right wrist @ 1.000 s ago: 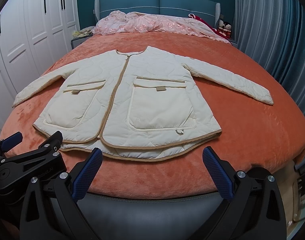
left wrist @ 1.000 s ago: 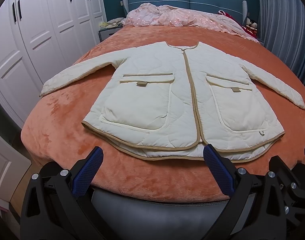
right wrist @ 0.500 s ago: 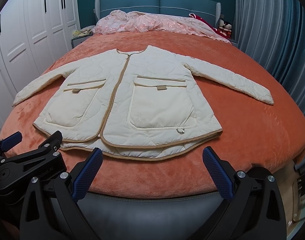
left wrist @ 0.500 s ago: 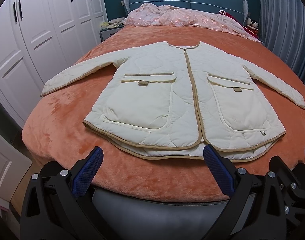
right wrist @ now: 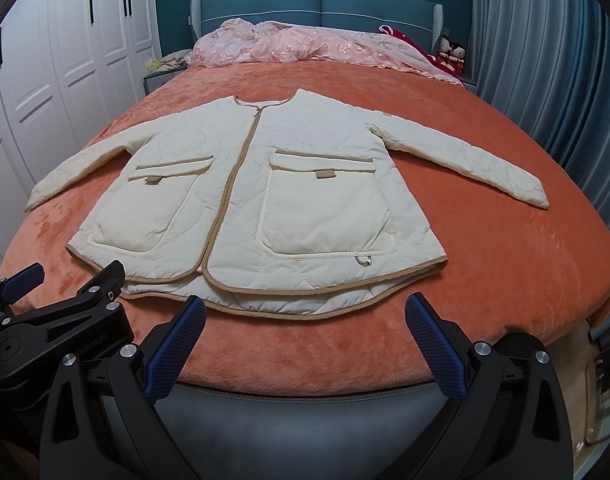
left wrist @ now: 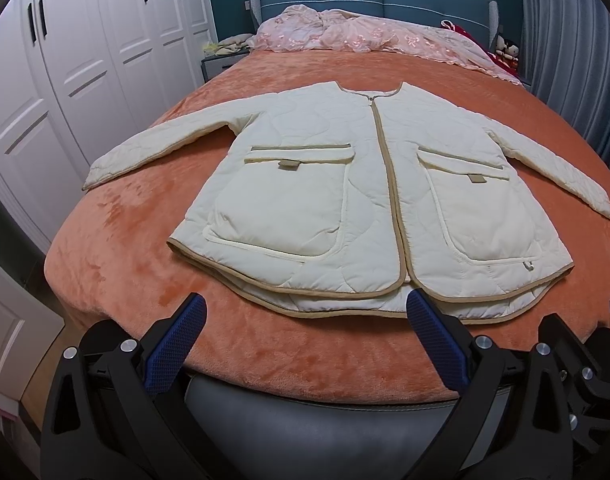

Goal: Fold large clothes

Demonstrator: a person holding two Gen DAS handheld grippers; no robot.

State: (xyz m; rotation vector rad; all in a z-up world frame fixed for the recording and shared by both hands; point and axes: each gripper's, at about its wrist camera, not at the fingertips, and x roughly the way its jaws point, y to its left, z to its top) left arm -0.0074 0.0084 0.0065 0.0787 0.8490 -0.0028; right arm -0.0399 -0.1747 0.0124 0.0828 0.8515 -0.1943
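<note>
A cream quilted jacket (left wrist: 369, 200) with tan trim and two front pockets lies flat, front up, on the orange bedspread (left wrist: 117, 264), sleeves spread out to both sides. It also shows in the right wrist view (right wrist: 265, 208). My left gripper (left wrist: 305, 332) is open and empty, just short of the jacket's hem above the foot of the bed. My right gripper (right wrist: 305, 332) is open and empty, also near the hem, beside the left one (right wrist: 57, 320).
A pink lace cover (left wrist: 369, 36) is heaped at the blue headboard (right wrist: 317, 4). White wardrobes (left wrist: 65, 60) stand along the left, blue curtains (right wrist: 545, 60) on the right. The bed's grey foot edge (right wrist: 305, 412) is under my grippers.
Both grippers have moved slightly forward toward the jacket's hem. The jacket has not moved and both grippers stay open.
</note>
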